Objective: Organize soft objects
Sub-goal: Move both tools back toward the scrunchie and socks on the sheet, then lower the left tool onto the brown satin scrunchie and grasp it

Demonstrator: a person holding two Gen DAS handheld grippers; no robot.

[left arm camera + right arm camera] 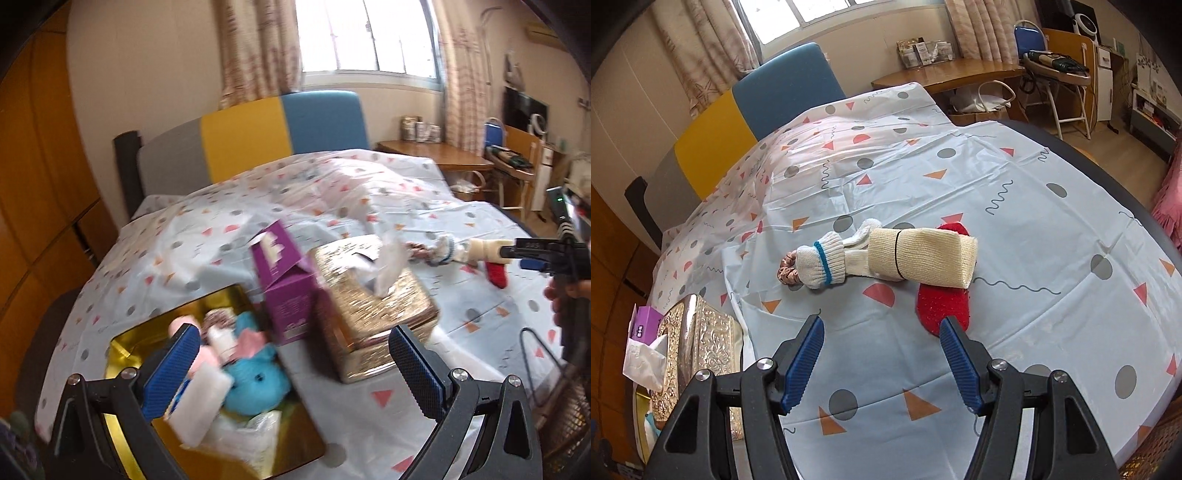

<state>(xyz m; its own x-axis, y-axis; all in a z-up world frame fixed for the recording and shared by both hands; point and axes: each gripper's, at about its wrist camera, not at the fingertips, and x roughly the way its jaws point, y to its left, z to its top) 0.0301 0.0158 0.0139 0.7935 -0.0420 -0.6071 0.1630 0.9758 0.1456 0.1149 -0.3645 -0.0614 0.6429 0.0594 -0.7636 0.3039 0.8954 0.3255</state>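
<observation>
Right gripper (882, 338), jaws apart and empty, near beige bandage roll (923, 258) lying crosswise over red sock (942, 299).

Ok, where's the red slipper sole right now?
In the right wrist view the red slipper sole lies flat on the patterned bed sheet, right of centre, partly under the beige bandage roll and just ahead of the open right hand-held gripper.

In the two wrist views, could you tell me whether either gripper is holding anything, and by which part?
Nothing is held: the left gripper and the right gripper both stand open with nothing between their pads.
</observation>
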